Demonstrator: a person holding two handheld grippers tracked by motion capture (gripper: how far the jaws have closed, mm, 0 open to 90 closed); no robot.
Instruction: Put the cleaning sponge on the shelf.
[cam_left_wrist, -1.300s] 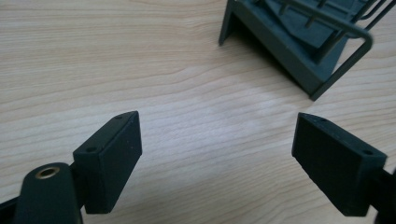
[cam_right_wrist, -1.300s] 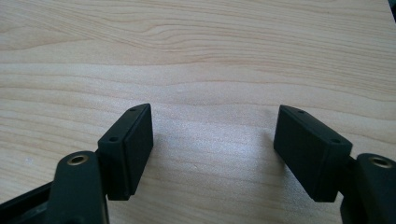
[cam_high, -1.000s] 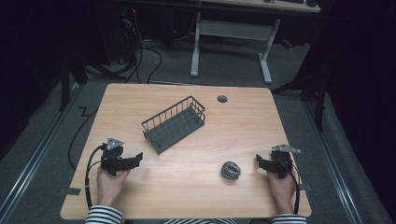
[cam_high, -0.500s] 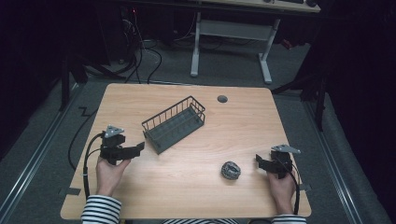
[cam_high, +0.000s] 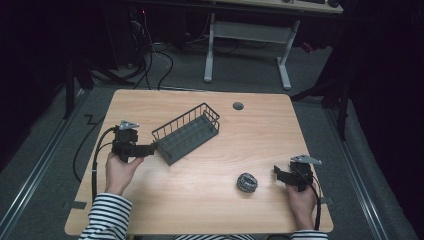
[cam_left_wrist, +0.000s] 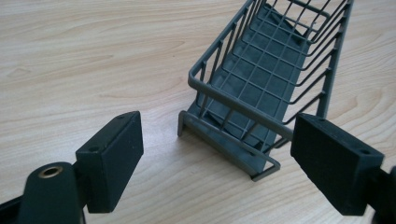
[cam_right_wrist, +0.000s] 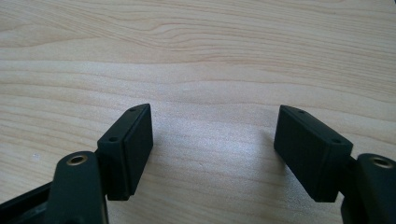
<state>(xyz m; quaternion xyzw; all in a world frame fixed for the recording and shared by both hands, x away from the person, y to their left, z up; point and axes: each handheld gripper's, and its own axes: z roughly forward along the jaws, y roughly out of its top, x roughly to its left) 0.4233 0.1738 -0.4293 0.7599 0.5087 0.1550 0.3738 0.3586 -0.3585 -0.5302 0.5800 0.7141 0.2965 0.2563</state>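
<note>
A dark grey wire basket (cam_high: 186, 132) lies at an angle near the middle of the wooden table (cam_high: 250, 135). My left gripper (cam_high: 150, 148) is open and sits just at the basket's near-left end; in the left gripper view that end (cam_left_wrist: 243, 116) stands between and a little beyond the jaws, untouched. A grey steel-wool ball (cam_high: 246, 182) rests on the table right of centre. My right gripper (cam_high: 278, 172) is open at the right, a short way from the ball, with bare wood between its pads (cam_right_wrist: 133, 149).
A round cable hole (cam_high: 238, 106) sits near the table's far edge. Cables trail from both grippers off the near edge. A desk frame (cam_high: 247, 35) and loose wires stand on the floor beyond the table.
My left gripper has moved forward and to the right, up to the basket's near-left end. The right gripper has stayed where it was.
</note>
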